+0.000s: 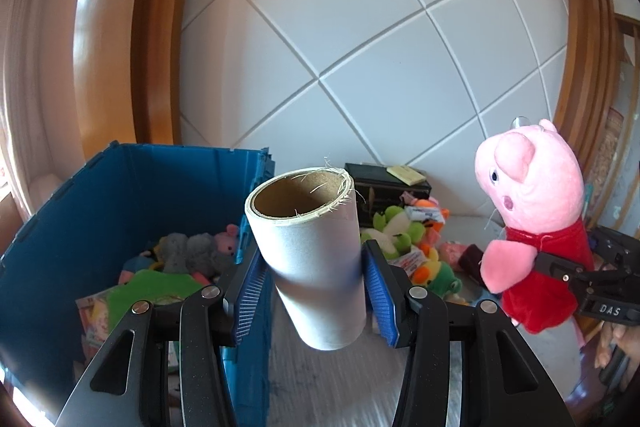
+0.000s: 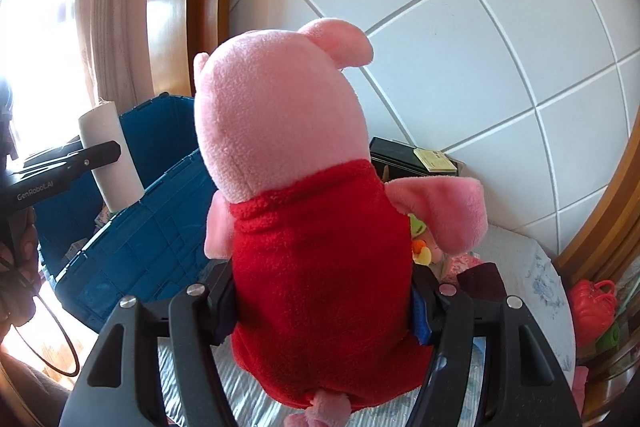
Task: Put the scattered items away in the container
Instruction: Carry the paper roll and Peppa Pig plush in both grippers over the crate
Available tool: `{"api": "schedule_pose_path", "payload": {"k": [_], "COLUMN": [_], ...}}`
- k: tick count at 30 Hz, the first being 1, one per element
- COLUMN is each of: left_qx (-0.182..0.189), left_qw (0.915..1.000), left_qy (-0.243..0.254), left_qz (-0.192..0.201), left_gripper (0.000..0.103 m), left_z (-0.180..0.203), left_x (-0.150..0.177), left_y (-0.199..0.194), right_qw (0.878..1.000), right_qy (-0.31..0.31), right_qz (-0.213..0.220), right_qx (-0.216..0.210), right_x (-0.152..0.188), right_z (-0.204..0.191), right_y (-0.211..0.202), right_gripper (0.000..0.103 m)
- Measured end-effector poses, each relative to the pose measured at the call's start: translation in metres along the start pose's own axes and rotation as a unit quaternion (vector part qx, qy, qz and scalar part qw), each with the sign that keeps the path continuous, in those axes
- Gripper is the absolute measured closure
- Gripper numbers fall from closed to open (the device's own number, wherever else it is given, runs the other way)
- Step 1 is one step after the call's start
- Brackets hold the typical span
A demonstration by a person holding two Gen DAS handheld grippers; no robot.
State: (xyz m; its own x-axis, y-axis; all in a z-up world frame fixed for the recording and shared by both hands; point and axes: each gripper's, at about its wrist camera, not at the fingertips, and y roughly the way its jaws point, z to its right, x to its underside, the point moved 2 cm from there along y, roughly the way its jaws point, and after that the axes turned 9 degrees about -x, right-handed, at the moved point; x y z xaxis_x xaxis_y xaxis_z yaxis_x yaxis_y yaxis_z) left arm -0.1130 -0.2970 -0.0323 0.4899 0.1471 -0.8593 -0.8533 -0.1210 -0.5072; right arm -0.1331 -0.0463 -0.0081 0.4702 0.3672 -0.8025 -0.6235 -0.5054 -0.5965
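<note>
Right wrist view reads "GenRobot.AI" in pale letters along the black arm of the left gripper (image 2: 105,149), and the left wrist view shows "DAS" on the body of the right gripper (image 1: 560,269). No other writing is legible; the small packets among the toys are too blurred to read.

The left gripper (image 1: 312,277) is clenched on a cardboard tube (image 1: 310,255), its blue pads pressed against the tube's sides near the middle. The tube is tilted, its open end leaning up and away from the camera, with frayed fibres at the rim. It hangs just beside the right wall of the blue bin (image 1: 80,211), over the bin's edge. Inside the bin lie soft toys (image 1: 192,251) and some printed paper.

The right gripper (image 2: 324,301) is grasping a pink pig plush (image 2: 296,163) by its red dress, the pads sunk into the fabric on both sides. The pig is upright, its back to that camera, held in the air to the right of the bin (image 2: 140,227).

Behind, more scattered toys (image 1: 412,247) lie on the pale surface near a dark box (image 1: 384,187) by the white panelled wall.
</note>
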Motion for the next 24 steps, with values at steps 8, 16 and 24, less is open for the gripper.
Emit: {"api": "schedule_pose_path", "payload": {"k": [8,16,24], "left_qx": [-0.038,-0.093,-0.142], "left_qw": [0.9988,0.9939,0.9866], "left_qy": [-0.031,-0.059,-0.080], "left_qz": [0.002,0.007,0.002], "left_gripper": [0.055,0.055,0.055], "left_z": [-0.056,-0.118,-0.172], "left_x": [0.005,0.003,0.005], "left_y": [-0.010,-0.015,-0.008], "right_qw": [0.999,0.994,0.986], "right_qy": [-0.026,-0.051,-0.070], "right_qz": [0.002,0.017,0.016], "right_qx": [-0.048,-0.096,-0.149], "right_x": [-0.022,-0.056,-0.095], "right_z": [-0.041,-0.089,-0.135], "right_y": [0.036,0.071,0.115], "right_gripper": [0.039,0.038,0.038]}}
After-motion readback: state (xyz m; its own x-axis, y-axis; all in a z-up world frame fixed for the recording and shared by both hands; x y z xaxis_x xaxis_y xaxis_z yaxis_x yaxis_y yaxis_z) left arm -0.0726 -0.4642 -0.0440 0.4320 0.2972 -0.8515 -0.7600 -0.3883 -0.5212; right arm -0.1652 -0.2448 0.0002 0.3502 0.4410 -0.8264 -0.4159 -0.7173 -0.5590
